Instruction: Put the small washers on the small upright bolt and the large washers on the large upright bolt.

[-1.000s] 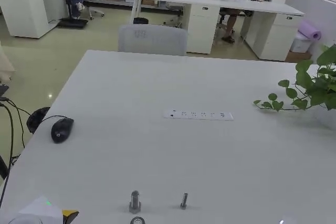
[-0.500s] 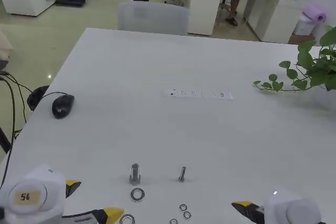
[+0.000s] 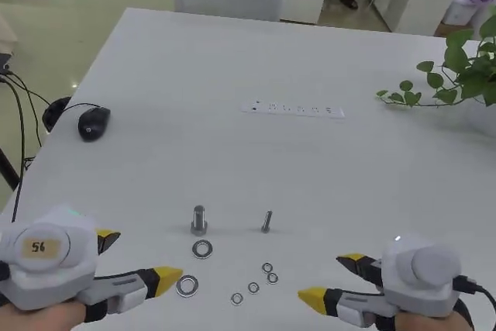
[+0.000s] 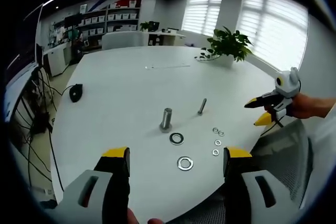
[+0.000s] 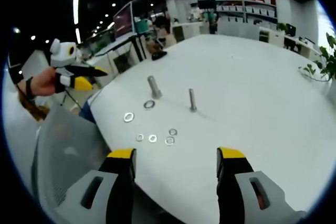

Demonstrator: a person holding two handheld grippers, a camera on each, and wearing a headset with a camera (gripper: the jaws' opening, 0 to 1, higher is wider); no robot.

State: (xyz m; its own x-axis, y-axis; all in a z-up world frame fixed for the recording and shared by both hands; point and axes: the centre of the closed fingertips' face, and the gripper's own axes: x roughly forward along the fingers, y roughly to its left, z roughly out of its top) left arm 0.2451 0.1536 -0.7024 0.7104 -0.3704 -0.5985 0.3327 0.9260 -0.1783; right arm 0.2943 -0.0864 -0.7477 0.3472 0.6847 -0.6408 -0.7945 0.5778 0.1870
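Both tongs are spread wide over the counter's [image 3: 232, 160] near edge, the left tongs [image 3: 139, 257] and the right tongs [image 3: 329, 277] each holding nothing and touching nothing. Between them, close to that edge, two bolts stand upright: the large bolt [image 3: 198, 220] and the small bolt [image 3: 266, 222]. Two large washers [image 3: 202, 249] lie flat before the large bolt, and four small washers [image 3: 267, 267] sit in a loose cluster before the small one, too tiny to tell whether any touch
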